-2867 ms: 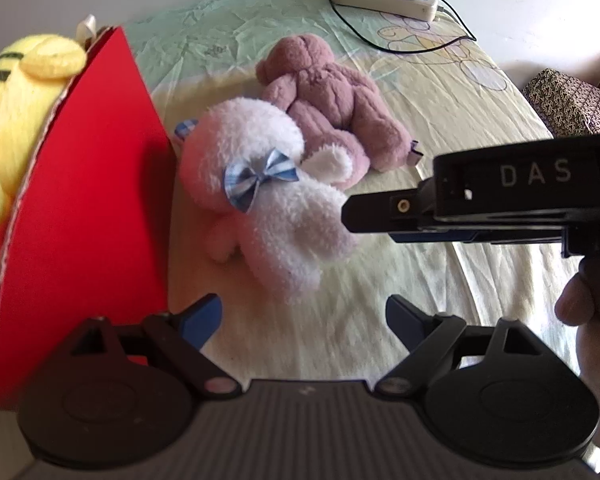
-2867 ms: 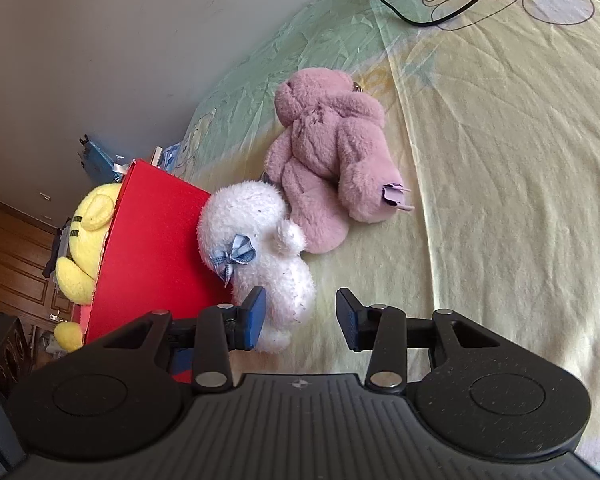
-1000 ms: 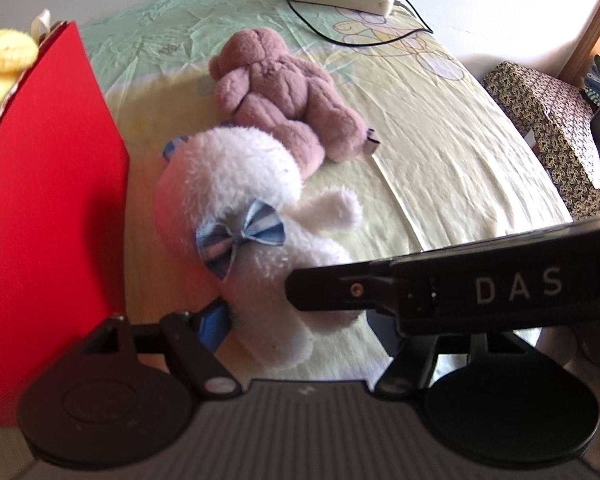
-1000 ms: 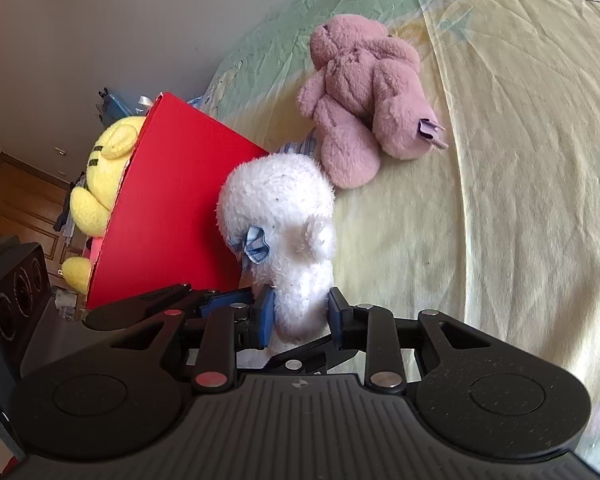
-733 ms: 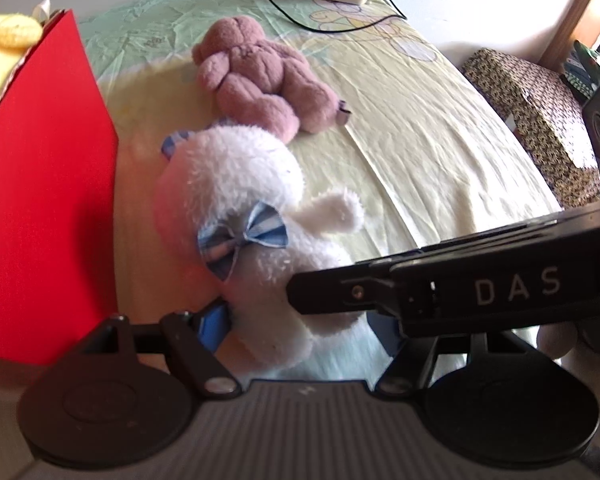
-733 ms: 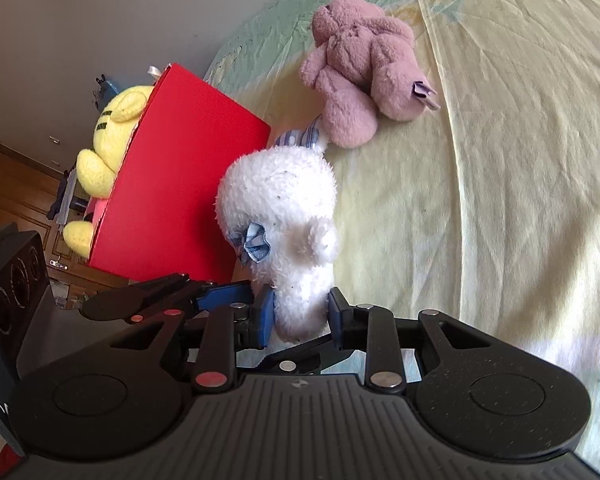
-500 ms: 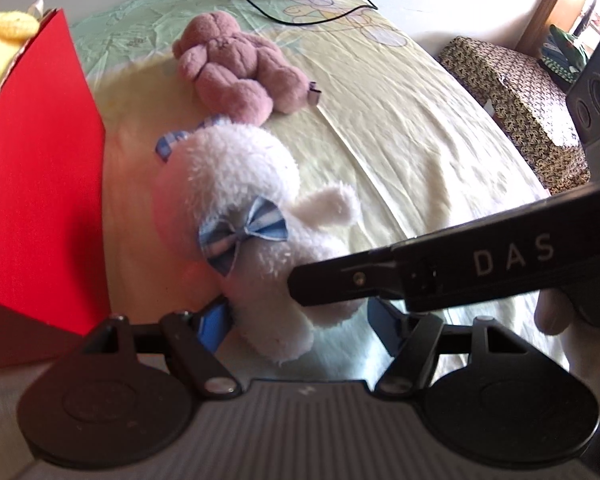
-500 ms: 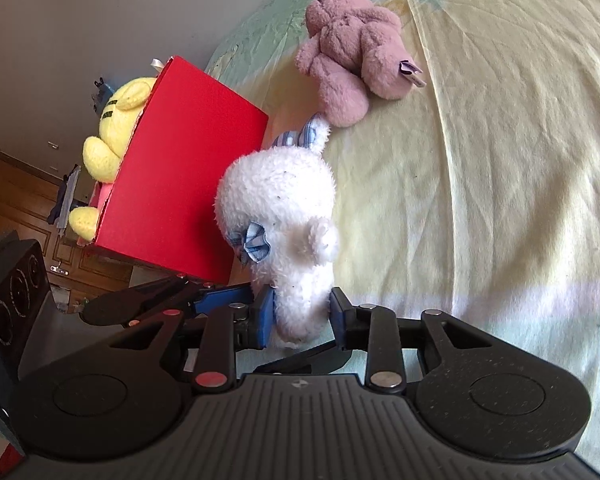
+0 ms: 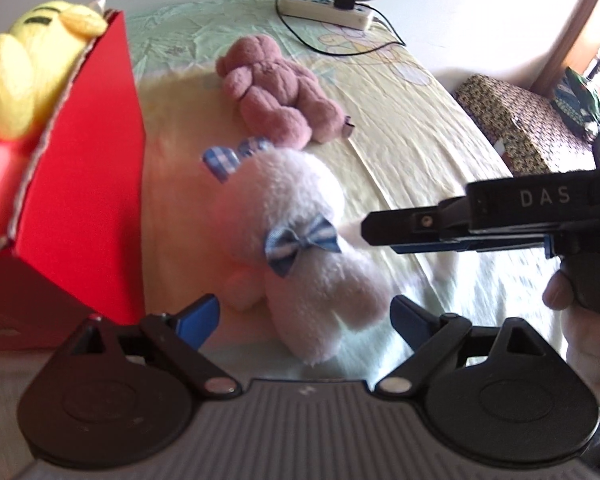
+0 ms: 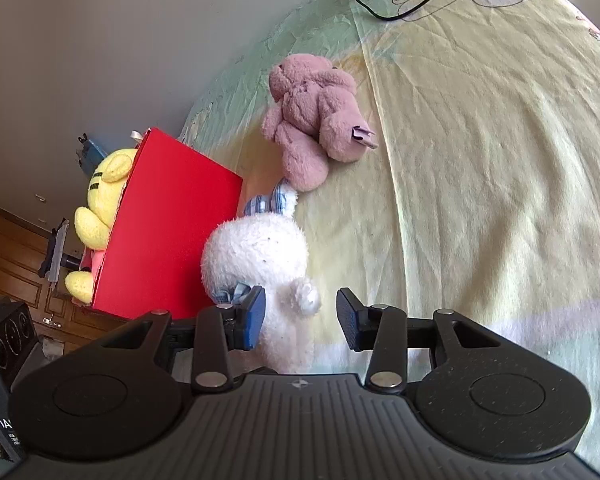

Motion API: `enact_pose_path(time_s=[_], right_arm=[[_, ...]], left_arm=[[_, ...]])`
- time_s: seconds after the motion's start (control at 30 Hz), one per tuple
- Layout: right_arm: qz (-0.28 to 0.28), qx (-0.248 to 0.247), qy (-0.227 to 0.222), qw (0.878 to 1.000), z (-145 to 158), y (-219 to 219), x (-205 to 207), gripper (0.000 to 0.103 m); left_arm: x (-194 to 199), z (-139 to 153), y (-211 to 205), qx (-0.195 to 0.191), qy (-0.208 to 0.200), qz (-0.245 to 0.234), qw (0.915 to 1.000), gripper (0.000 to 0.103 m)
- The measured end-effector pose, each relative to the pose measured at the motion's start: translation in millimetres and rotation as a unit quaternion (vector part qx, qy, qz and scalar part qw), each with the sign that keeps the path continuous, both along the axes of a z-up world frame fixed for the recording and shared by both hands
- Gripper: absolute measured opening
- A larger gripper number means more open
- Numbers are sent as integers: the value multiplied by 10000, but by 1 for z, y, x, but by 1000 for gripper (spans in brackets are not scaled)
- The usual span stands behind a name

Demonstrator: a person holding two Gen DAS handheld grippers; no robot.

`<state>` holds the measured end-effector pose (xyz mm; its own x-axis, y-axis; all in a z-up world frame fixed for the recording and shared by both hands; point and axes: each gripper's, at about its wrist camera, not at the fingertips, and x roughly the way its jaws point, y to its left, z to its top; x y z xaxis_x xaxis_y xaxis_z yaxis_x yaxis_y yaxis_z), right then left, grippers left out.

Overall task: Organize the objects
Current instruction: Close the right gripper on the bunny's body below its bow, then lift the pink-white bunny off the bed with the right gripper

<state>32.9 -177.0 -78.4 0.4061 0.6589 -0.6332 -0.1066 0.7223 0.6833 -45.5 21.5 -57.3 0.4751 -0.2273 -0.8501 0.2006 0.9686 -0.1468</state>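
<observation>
On the bed (image 10: pixel 480 160), near its front edge, a white plush bunny (image 9: pixel 300 240) with a blue gingham bow lies just beside a red box (image 9: pixel 96 208) that holds a yellow plush toy (image 9: pixel 24 76). The left claw (image 9: pixel 304 318) has just been opening and its jaws stand wide apart, the bunny's lower body between them with neither pad pressing. The right claw (image 10: pixel 300 320) has also been opening; its jaws sit apart around the bunny's body, gap visible on one side. A pink teddy bear (image 10: pixel 316 116) lies farther up the bed, near a power strip (image 9: pixel 326 8) at the far edge.
</observation>
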Motion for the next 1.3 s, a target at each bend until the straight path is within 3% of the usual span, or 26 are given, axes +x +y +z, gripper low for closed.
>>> enact_pose_path(time_s=[0.13,0.3,0.5,0.67,1.2,1.3], right_arm=[[24,200,24,9998,0,5,7,44],[172,202,45,9996,-5,19,20,45],[404,469,239,9978,-15,30,23,49],[480,494,160,9975,-17,34,24,46],[466,822,394,9947,-30,26,29,49],[565,797,316,9947,-28,28,29,43]], left_arm=[[8,1,1,-208,69,138,9997,92],[20,2,-4,-86,7,246,9997,92],[30,-14,-2,-32,231,413,9989,84],[36,-20,4,-124,298,558,9979,80],[40,-28,-12,366,269,494,9977,79],[40,-28,-11,376,282,520,9975,79]])
